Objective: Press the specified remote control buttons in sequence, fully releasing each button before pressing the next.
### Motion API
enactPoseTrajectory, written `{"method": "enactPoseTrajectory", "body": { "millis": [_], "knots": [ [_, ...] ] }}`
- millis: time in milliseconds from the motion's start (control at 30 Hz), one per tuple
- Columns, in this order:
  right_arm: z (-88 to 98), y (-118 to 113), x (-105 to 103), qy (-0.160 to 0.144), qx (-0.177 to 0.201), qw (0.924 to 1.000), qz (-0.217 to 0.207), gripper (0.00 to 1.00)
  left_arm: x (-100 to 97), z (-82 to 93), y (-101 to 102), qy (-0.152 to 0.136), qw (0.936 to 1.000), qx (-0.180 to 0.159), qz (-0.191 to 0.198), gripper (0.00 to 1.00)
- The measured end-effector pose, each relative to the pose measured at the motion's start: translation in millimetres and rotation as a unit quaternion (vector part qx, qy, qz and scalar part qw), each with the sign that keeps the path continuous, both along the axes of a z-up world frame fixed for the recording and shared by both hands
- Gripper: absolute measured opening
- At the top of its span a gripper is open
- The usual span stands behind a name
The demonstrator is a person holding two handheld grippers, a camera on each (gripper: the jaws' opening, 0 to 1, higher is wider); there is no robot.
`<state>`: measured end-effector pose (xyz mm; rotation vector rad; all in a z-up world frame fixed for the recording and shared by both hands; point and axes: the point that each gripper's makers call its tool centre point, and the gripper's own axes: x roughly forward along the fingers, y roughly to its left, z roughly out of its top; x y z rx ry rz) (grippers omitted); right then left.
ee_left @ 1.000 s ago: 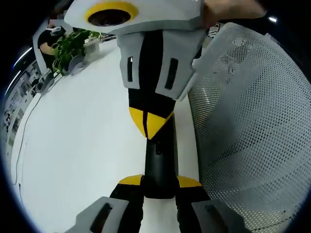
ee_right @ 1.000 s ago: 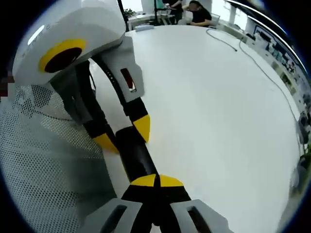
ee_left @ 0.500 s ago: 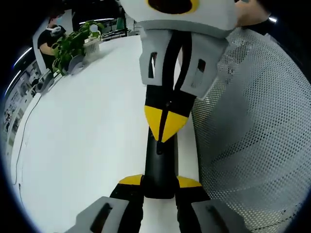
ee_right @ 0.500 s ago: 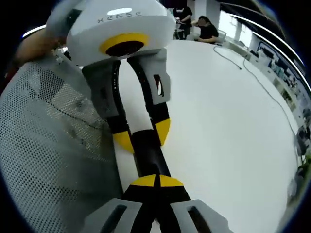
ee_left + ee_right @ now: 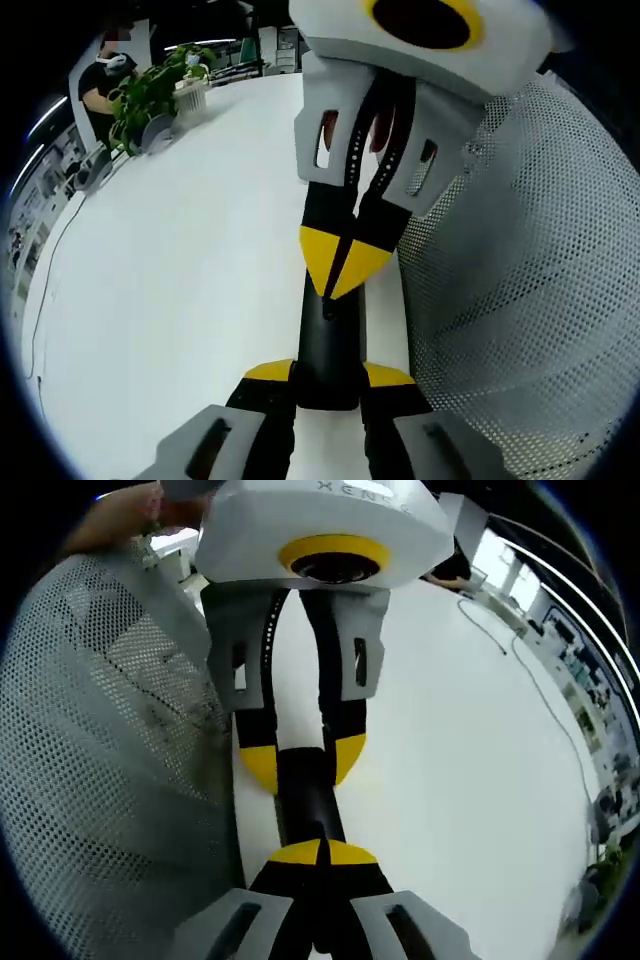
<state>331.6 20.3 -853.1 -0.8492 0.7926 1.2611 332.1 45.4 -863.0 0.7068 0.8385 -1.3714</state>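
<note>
A slim black remote control (image 5: 328, 345) lies lengthwise over the white table (image 5: 180, 270). My left gripper (image 5: 328, 375) is shut on its near end, one yellow tip on each side. In the right gripper view the same left gripper (image 5: 302, 762) comes down from the top, clamped around the remote (image 5: 305, 805). My right gripper (image 5: 320, 852) is shut, its yellow tips together and resting on the remote's upper face. Seen from the left gripper view, the right gripper (image 5: 340, 262) points down onto the remote's far half, just above a small button.
A white perforated mesh surface (image 5: 520, 280) bulges close beside the remote, and in the right gripper view the mesh (image 5: 100, 730) is on the left. A potted plant (image 5: 150, 90) and a seated person (image 5: 100, 75) are at the table's far end. A thin cable (image 5: 540, 670) crosses the table.
The right gripper has swung over and tilted, its shut tips moving slightly along the remote. The left gripper and the remote have stayed put.
</note>
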Motion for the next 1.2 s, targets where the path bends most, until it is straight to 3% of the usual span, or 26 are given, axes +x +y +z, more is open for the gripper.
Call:
{"method": "enactPoseTrajectory", "body": {
  "millis": [167,400,533,667,800,867,1000,1200],
  "knots": [
    [-1.3,2,1,0.0,-0.006,1.0,-0.003,0.0,-0.1,-0.1,0,0.001,1.0,0.0,0.0,0.24],
    [-3.3,7,4,-0.02,-0.022,0.9992,0.028,0.0,0.2,-0.3,0,0.001,1.0,0.0,0.001,0.24],
    [-2.7,5,4,-0.03,-0.001,0.9995,0.01,0.0,0.7,-0.4,0,0.002,1.0,0.002,0.001,0.24],
    [-1.7,6,3,-0.037,-0.008,0.9991,0.019,0.0,0.6,-0.5,0,0.0,1.0,0.004,0.0,0.24],
    [0.6,13,-4,0.001,0.029,0.9996,-0.002,0.0,0.9,-0.4,0,0.0,1.0,0.002,0.002,0.24],
    [-1.2,13,-2,-0.025,0.0,0.9995,0.018,0.0,0.8,-0.3,0,0.0,1.0,0.001,0.002,0.24],
    [-1.5,13,0,-0.013,0.008,0.9999,-0.003,0.0,0.7,-0.3,0,0.001,1.0,0.001,0.001,0.24],
    [-2.4,16,7,-0.022,0.015,0.9996,-0.008,0.0,0.3,-0.5,-1,-0.006,0.9998,-0.005,0.018,0.24]
  ]
}}
